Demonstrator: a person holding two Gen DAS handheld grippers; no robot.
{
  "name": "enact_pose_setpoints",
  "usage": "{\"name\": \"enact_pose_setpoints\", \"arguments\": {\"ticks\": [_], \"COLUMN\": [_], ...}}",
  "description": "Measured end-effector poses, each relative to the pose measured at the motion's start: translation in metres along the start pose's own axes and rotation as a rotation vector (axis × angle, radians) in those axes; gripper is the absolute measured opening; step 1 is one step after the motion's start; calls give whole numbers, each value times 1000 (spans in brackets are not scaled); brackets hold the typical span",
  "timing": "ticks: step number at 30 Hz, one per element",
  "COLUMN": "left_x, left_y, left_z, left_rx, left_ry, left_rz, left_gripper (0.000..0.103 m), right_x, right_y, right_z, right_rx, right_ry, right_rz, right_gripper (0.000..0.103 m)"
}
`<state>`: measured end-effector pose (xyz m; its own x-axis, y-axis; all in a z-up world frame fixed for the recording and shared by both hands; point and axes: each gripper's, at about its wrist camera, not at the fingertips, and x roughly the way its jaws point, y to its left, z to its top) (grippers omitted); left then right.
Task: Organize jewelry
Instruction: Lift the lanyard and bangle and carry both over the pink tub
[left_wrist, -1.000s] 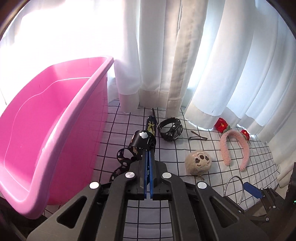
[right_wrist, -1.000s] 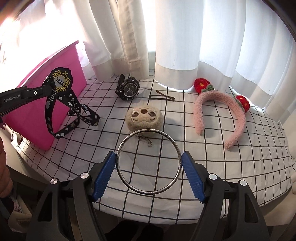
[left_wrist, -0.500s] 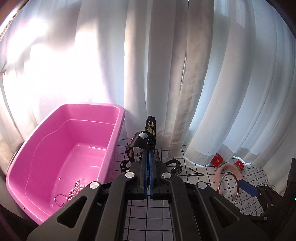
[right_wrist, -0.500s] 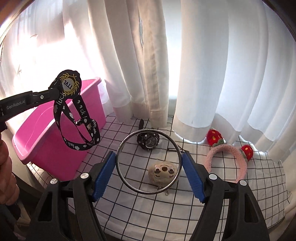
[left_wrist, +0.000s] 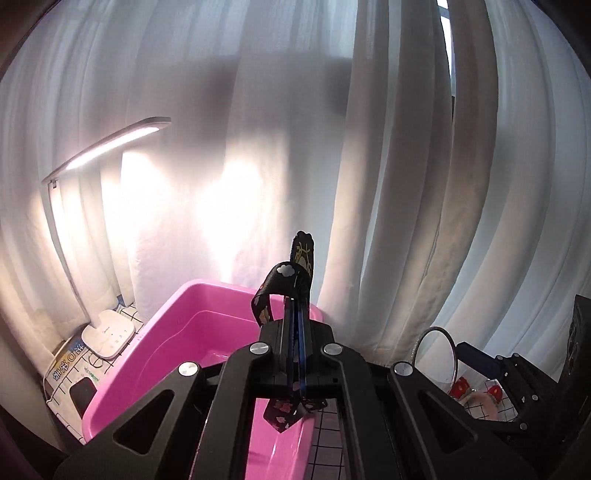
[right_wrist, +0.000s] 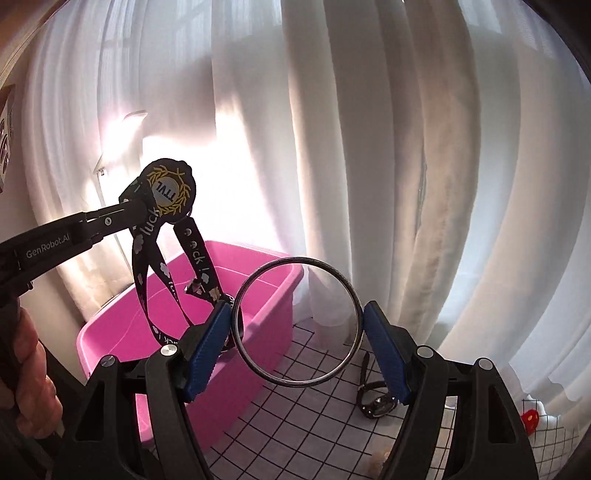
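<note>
My left gripper (left_wrist: 296, 306) is shut on a black lanyard (left_wrist: 291, 273) with a round gold-and-white badge; its straps hang down over the pink tub (left_wrist: 184, 332). From the right wrist view the same lanyard (right_wrist: 170, 199) dangles from the left gripper (right_wrist: 133, 206) above the pink tub (right_wrist: 258, 273). Between the blue pads of my right gripper (right_wrist: 298, 332) sits a silver bangle (right_wrist: 347, 288), held across its width, in the air just right of the tub. That bangle (left_wrist: 448, 343) also shows at the lower right of the left wrist view.
A lit white desk lamp (left_wrist: 107, 332) stands left of the tub. White curtains (right_wrist: 369, 147) hang close behind. On the checked cloth (right_wrist: 295, 417) lie a black watch (right_wrist: 375, 400) and a red-trimmed pink headband (left_wrist: 480, 397). A hand (right_wrist: 26, 373) grips the left tool.
Both grippers have risen and swung left toward the tub, carrying the lanyard and the bangle. The table items have dropped to the bottom of both views, and the lamp has come into sight.
</note>
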<state>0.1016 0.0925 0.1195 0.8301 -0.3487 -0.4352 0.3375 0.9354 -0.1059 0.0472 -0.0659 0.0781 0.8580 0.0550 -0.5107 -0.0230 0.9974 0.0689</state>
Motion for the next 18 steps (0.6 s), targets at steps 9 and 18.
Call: {"name": "enact_pose_setpoints", "arguments": {"ticks": [9,18], "left_x": [27,61], "left_y": [67,119], "left_z": [-15,-64], "left_rx": [-68,-152], "left_ry": [77,239], "left_rz": [109,186], "left_gripper": [2,2], "right_x": [65,122], "right_y": [56,100], "right_z": [19,19], "right_rx": [-65,-111], "right_ry": [66,186], "right_rz": [101,156], "right_gripper": [71,71]}}
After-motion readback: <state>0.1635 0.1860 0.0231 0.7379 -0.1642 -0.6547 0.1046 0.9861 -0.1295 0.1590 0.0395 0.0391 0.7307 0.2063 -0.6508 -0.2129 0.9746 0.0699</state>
